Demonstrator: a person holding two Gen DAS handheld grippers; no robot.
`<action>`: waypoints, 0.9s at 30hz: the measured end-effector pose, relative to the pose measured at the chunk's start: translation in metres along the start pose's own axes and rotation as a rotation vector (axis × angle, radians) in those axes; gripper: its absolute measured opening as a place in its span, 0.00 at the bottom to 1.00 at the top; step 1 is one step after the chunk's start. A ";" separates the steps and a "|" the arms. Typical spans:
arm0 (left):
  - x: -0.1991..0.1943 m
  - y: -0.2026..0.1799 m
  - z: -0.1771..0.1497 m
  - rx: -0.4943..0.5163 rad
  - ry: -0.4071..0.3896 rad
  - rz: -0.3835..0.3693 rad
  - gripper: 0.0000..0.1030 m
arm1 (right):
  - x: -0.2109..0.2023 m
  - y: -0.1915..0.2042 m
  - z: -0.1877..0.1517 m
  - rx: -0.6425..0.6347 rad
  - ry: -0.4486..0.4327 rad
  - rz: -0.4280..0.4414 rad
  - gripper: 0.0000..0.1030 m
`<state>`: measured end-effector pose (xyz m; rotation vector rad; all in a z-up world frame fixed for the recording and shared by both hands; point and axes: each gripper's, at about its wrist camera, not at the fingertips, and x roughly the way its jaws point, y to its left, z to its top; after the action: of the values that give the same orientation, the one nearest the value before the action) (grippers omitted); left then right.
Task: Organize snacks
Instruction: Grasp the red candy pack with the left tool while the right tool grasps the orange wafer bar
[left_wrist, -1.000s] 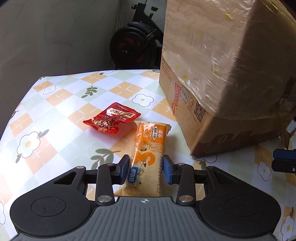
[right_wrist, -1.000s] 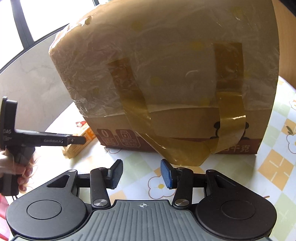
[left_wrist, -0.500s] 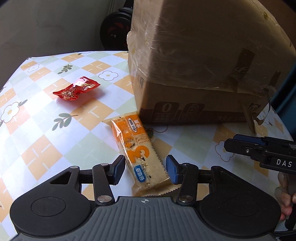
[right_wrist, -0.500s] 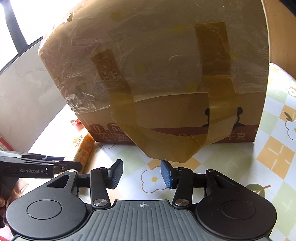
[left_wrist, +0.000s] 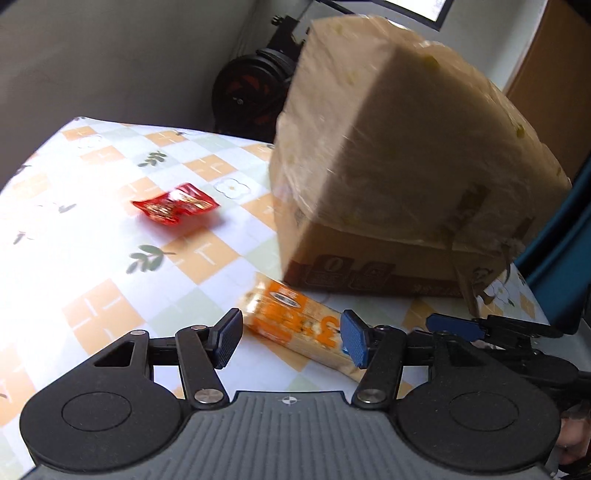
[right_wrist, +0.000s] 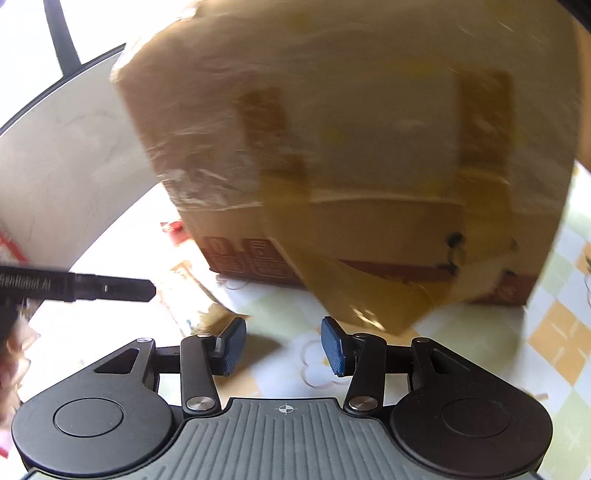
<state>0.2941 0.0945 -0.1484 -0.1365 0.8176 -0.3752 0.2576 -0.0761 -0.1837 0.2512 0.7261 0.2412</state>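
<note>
Gaping wide, the left hand-held gripper (left_wrist: 291, 341) straddles the orange snack bar (left_wrist: 295, 325) ungrasped; the right hand-held gripper (right_wrist: 283, 347) gapes empty.

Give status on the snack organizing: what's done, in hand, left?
Done: nothing visibly sorted. The orange rectangular cracker packet and the crinkled red snack pouch both lie loose on the checked floral tablecloth, outside the plastic-wrapped cardboard box.
In hand: nothing. The left claw is open around the packet; the right claw is open.
Left: both snacks.

Bright daylight from upper left, glare washing out the tablecloth (right_wrist: 110, 258); motion-blurred cardboard box (right_wrist: 351, 147); fisheye-bent edges.
</note>
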 end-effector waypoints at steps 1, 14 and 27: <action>-0.004 0.007 0.001 -0.013 -0.015 0.023 0.59 | 0.002 0.008 0.004 -0.046 -0.005 0.014 0.43; -0.025 0.058 0.002 -0.075 -0.103 0.211 0.58 | 0.087 0.054 0.028 -0.263 0.146 0.127 0.42; 0.014 0.050 0.030 0.040 -0.143 0.227 0.58 | 0.027 -0.004 -0.008 -0.178 0.055 0.093 0.35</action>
<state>0.3384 0.1348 -0.1501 -0.0325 0.6756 -0.1657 0.2725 -0.0703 -0.2074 0.1097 0.7435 0.4002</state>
